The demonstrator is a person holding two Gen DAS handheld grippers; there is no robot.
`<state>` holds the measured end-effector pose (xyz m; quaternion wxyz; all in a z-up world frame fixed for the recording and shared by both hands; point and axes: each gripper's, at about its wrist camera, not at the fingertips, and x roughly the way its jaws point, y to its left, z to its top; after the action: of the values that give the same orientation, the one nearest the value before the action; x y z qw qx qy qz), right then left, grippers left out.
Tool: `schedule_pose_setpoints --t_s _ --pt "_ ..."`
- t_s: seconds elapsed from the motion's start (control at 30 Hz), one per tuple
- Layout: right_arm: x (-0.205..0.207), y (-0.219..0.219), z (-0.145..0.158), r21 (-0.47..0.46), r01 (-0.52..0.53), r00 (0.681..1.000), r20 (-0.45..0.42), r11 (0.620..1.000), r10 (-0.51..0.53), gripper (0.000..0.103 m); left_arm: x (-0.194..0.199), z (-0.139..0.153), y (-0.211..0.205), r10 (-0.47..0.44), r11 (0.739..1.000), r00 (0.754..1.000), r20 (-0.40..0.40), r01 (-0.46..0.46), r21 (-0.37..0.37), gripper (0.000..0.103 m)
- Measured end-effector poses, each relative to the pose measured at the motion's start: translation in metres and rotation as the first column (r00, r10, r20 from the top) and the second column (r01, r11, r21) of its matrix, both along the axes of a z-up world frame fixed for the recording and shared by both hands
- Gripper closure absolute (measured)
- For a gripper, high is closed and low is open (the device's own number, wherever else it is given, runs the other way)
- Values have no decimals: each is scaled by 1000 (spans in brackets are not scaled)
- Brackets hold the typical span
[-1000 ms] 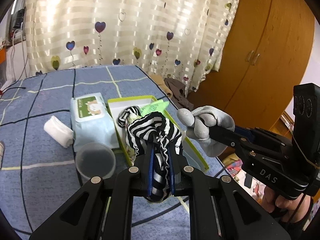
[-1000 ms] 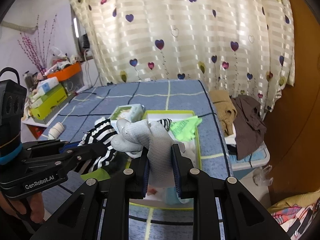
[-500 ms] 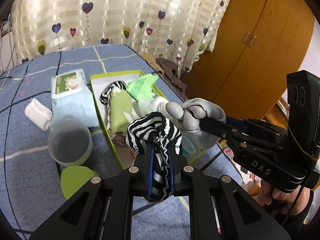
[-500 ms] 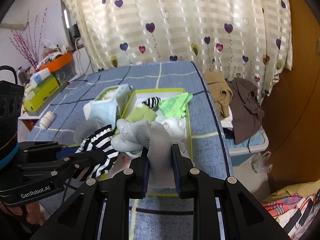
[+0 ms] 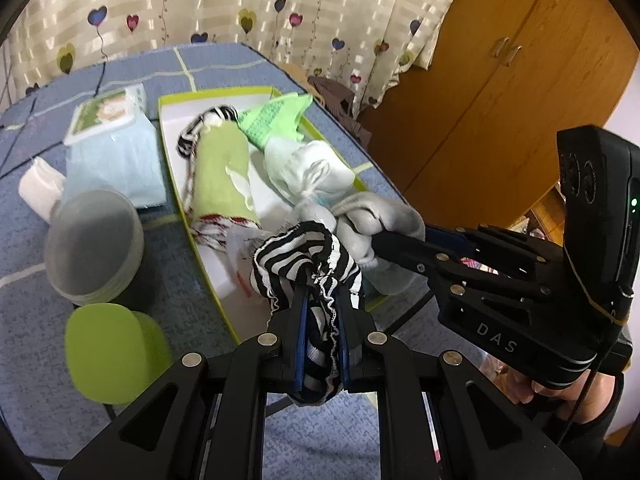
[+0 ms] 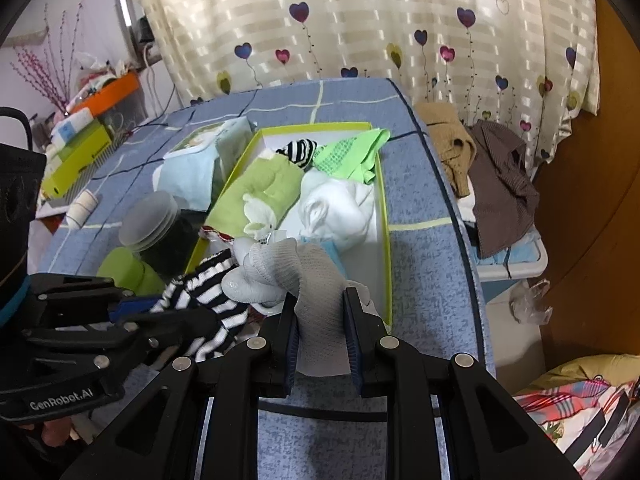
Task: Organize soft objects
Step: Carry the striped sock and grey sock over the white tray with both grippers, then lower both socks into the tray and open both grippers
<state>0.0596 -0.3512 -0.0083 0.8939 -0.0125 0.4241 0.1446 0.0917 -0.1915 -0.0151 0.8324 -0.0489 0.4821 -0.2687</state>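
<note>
Two items in transit: left tool (image 5: 320,312) pinching striped sock (image 5: 304,260), right tool (image 6: 320,320) pinching grey sock (image 6: 296,272), both over near end of green box (image 5: 200,240). Several soft pieces boxed already; drop-off probably next.

My left gripper (image 5: 320,320) is black with blue pads and pinches a black-and-white striped sock (image 5: 308,260); my right gripper (image 6: 322,320) grips a grey glove (image 6: 296,272). The box (image 6: 385,216) has a lime-yellow rim and a white floor. The curtain (image 6: 360,20) is cream-striped with hearts, probably purple and pink.
</note>
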Motion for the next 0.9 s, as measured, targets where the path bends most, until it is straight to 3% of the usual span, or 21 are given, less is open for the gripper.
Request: schedule_pose_setpoints --t_s 0.27,0.9 --pt "17 2 -8 6 -2 1000 1 1000 2 83 17 -10 -4 18 1000 999 -26 -18 11 90" --pt "65 6 -8 22 -7 1000 26 1000 6 83 55 -12 -13 75 997 997 3 -75 28 90"
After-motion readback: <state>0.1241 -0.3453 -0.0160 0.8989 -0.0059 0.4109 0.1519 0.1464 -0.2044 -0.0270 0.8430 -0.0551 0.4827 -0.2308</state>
